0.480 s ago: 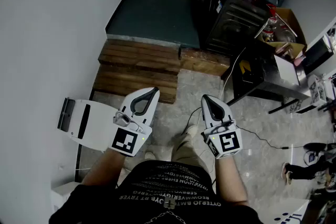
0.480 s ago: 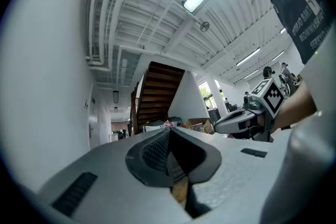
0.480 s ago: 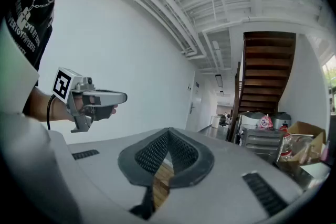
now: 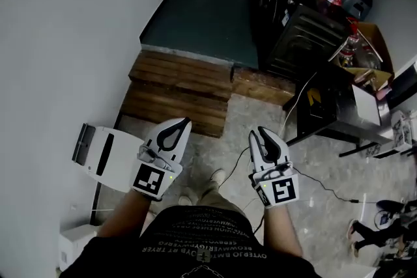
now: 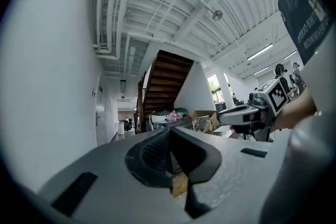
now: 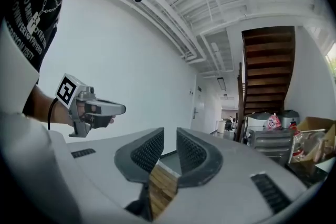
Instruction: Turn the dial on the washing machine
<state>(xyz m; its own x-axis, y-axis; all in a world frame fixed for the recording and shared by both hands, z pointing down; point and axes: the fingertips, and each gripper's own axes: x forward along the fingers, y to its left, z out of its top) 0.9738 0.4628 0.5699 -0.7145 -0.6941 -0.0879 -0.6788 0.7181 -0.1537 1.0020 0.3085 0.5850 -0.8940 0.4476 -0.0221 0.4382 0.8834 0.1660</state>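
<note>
As both hang above the floor (image 4: 225, 124), the left claw (image 4: 184, 122) is closed on nothing and the right claw (image 4: 256, 133) is slightly parted and empty. On the dark appliances (image 4: 300, 32) further right, no dial can be made out.

Head view steeply down on left gripper (image 4: 182, 123) and right gripper (image 4: 255, 133), each gripper view close behind own jaws, tilted up, both sharing brown staircase (image 5: 167, 80), each catching the other gripper
</note>
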